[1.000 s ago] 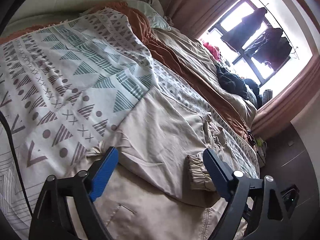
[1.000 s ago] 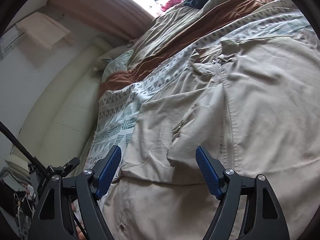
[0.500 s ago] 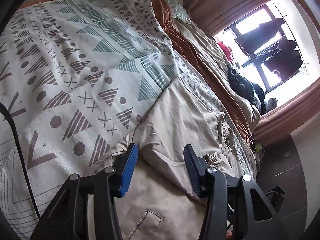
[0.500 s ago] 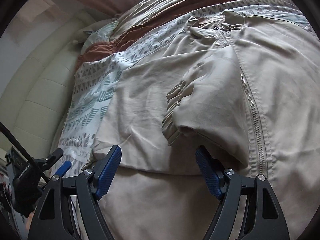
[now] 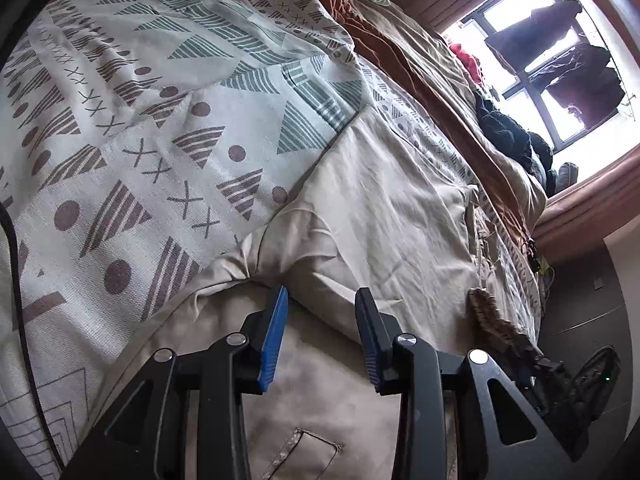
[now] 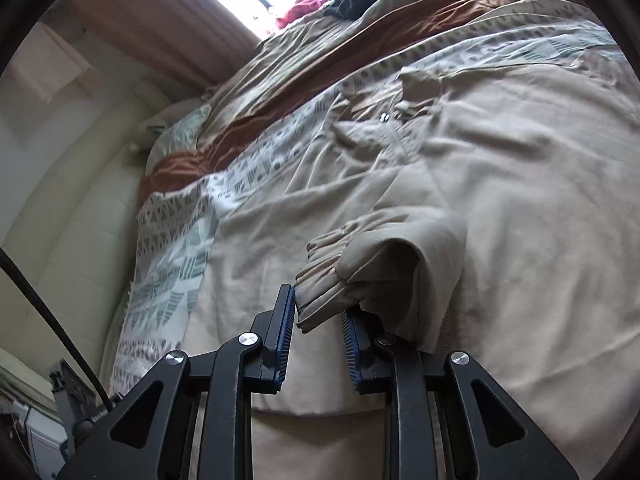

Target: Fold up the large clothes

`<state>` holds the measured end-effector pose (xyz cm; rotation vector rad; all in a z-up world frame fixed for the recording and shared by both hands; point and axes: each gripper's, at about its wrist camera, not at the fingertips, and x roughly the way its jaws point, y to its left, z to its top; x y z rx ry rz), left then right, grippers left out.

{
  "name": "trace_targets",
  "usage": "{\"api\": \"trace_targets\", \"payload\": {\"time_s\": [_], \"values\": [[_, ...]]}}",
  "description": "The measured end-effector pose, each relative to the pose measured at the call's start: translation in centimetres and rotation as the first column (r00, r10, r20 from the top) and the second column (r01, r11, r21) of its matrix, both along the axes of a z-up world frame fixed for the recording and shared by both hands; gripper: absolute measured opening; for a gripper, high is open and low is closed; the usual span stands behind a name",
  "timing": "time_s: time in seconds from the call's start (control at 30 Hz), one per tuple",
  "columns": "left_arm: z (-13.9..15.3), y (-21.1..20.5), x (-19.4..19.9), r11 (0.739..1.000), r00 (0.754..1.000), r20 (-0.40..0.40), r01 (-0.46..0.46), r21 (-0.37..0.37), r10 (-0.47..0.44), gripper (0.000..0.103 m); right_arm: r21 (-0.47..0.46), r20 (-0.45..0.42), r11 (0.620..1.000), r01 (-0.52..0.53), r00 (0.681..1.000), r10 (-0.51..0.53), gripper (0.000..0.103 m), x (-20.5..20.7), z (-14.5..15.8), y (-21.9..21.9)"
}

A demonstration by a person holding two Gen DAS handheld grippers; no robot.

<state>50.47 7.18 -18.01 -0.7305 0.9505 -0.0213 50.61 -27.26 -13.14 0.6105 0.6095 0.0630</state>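
Left wrist first: left gripper (image 5: 322, 300) half spread, fingers straddling a raised fold of the beige jacket (image 5: 384, 216), not clamped. Jacket lies on the patterned blanket (image 5: 132, 128) over the bed, window (image 5: 532, 52) beyond. Right wrist: right gripper (image 6: 318, 300) partly spread around the ribbed cuff (image 6: 320, 276); left pad touches it, right pad's contact unclear. Sleeve (image 6: 400, 268) is folded across the jacket (image 6: 520, 184).
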Motion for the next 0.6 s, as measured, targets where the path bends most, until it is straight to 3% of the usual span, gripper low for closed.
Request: {"api": "trace_targets", "payload": {"time_s": [0.17, 0.33, 0.5, 0.6], "values": [[-1.6, -0.6, 0.7, 0.999, 0.999, -0.05, -0.003, 0.036, 0.005, 0.036, 0.096, 0.014, 0.991, 0.097, 0.995, -0.099, 0.021, -3.2, -0.6, -4.6], [-1.7, -0.7, 0.7, 0.998, 0.999, -0.052, -0.004, 0.057, 0.007, 0.036, 0.228, -0.018, 0.962, 0.15, 0.989, -0.15, 0.041, -5.5, -1.6, -7.4], [-1.7, -0.7, 0.7, 0.998, 0.998, -0.056, -0.005, 0.06, 0.009, 0.036, 0.262, -0.035, 0.94, 0.218, 0.976, -0.217, 0.067, -7.4, -1.3, -9.4], [-1.5, -0.6, 0.7, 0.998, 0.998, -0.059, -0.014, 0.055, 0.018, 0.036, 0.262, -0.036, 0.936, 0.236, 0.971, -0.235, 0.068, -8.9, -0.6, -9.9]]}}
